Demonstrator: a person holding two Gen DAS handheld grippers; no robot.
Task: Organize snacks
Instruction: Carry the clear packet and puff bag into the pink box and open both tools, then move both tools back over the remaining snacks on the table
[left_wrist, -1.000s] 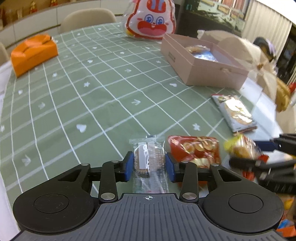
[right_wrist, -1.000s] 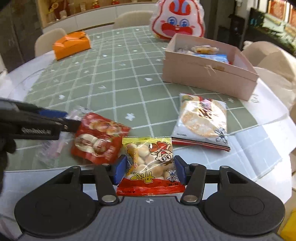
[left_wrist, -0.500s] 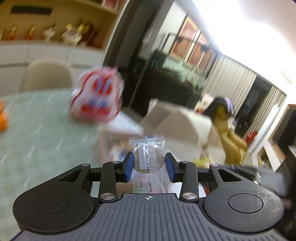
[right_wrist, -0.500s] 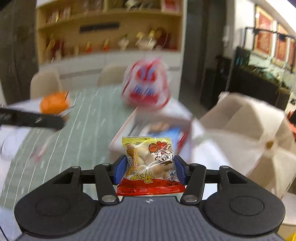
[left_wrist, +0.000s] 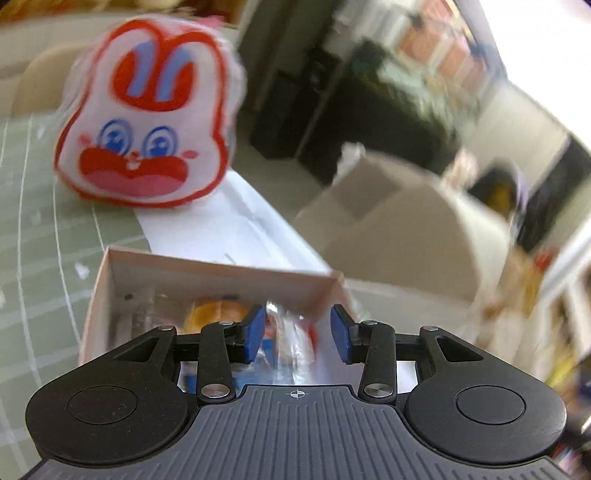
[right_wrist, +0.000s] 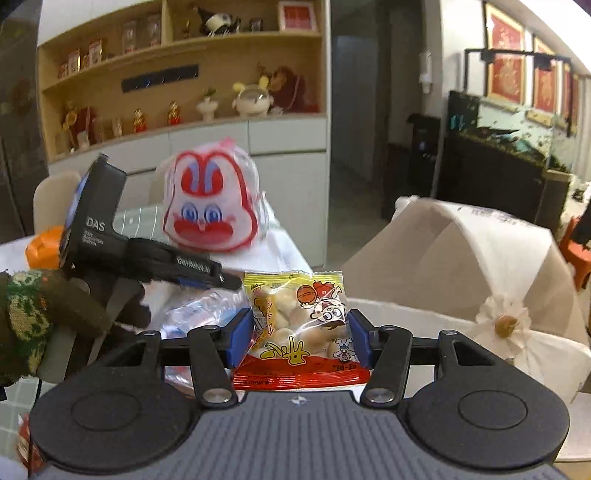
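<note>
Hovering over pink box (left_wrist: 207, 271), left gripper (left_wrist: 297, 334) jaws opening; clear-wrapped snack (left_wrist: 291, 338) between pads, slipping down toward box interior directly below. Right gripper (right_wrist: 300, 334) clenched on yellow biscuit packet (right_wrist: 299, 325), long axis upright, just right of left gripper; box lies below and ahead. Rabbit bag (left_wrist: 147, 114) beyond on desk (left_wrist: 37, 221).

I'm getting heavy motion blur across the left wrist view; the window (left_wrist: 535, 44) upper right is blowing out white. Right wrist view is staying sharp, evenly lit, fisheye-bent edges.
</note>
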